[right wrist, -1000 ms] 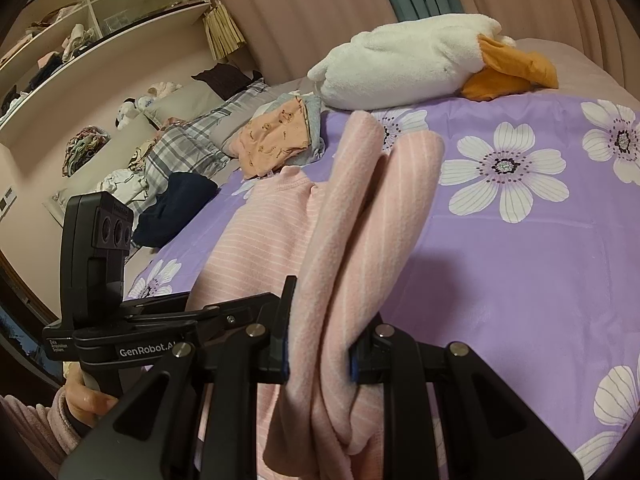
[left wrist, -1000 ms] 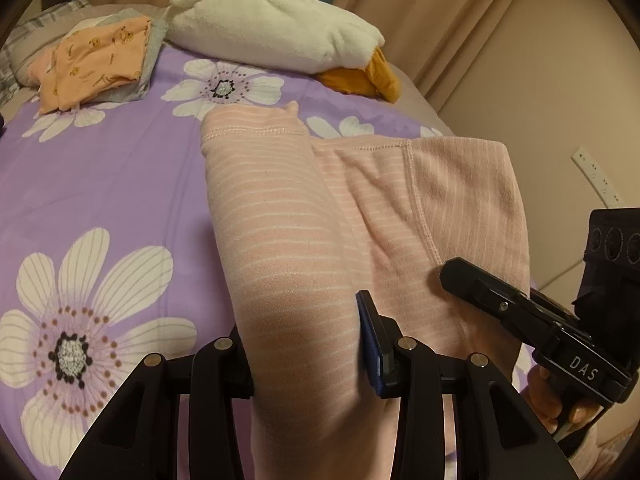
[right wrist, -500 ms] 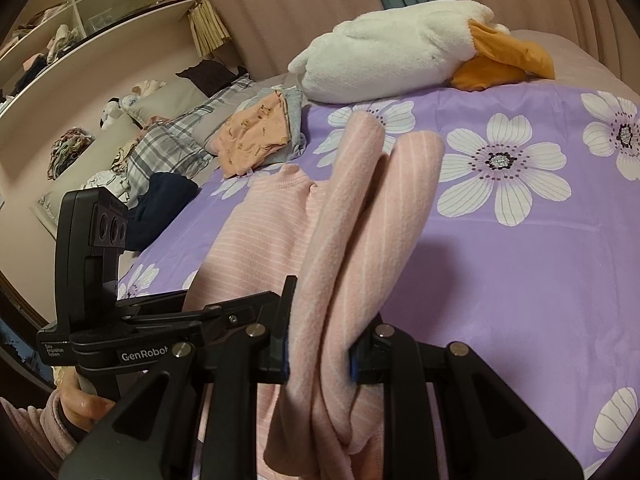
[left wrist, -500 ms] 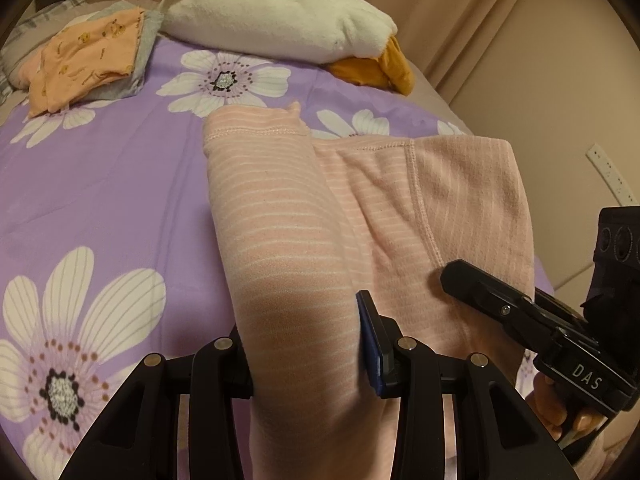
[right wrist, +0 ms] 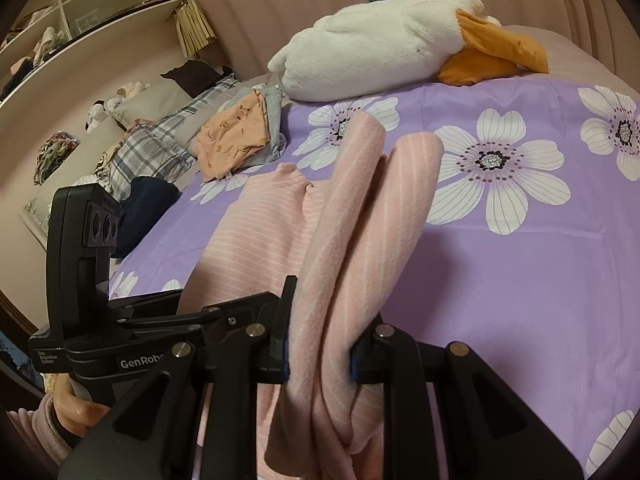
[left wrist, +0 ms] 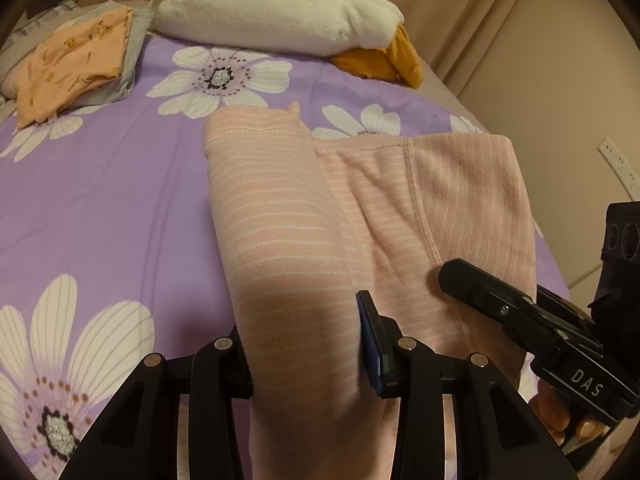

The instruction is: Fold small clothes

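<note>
Pink white-striped garment [left wrist: 280,220] – folded over, bunched, lifted above the purple floral bedspread [left wrist: 100,200]

Past my fingers I see the bed's purple flowered cover [left wrist: 100,184], with a white-and-orange plush [left wrist: 280,8] lying across its far end, a folded orange and grey clothes stack [left wrist: 76,64] far left beside it, and plaid bedding [right wrist: 152,148] further left.

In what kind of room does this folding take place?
Most likely a bedroom. The work surface is a bed with a purple flowered cover; a white plush toy lies at its far end, and open shelves with clothes stand along the wall.
</note>
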A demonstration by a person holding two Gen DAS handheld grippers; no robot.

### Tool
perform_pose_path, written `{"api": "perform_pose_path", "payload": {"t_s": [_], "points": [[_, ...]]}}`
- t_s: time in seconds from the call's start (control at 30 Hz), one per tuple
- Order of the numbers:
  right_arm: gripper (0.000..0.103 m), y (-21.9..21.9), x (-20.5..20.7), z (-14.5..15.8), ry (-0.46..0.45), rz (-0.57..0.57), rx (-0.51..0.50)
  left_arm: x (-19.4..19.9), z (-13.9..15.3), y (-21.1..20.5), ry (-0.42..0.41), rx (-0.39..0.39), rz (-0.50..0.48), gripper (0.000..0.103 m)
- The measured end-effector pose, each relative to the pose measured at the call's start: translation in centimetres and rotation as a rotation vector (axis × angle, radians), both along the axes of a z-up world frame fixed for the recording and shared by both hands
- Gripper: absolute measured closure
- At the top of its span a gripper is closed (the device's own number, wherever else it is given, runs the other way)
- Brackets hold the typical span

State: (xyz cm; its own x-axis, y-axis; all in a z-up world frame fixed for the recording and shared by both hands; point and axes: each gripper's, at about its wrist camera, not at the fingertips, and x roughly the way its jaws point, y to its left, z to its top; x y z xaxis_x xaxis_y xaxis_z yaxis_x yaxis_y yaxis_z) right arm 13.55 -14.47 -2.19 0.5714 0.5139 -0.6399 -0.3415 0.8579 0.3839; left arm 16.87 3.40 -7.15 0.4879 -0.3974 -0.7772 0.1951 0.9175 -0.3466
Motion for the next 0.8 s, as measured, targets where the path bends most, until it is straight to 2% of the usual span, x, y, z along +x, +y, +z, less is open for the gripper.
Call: {"api": "perform_pose_path", "payload": {"t_s": [0.8], "points": [[0.082, 0.0, 3.3, -3.6, 0.076, -0.018, -0.011, 3.0, -3.1, -0.8, 0.062, 0.041, 0.005, 0.065]]}}
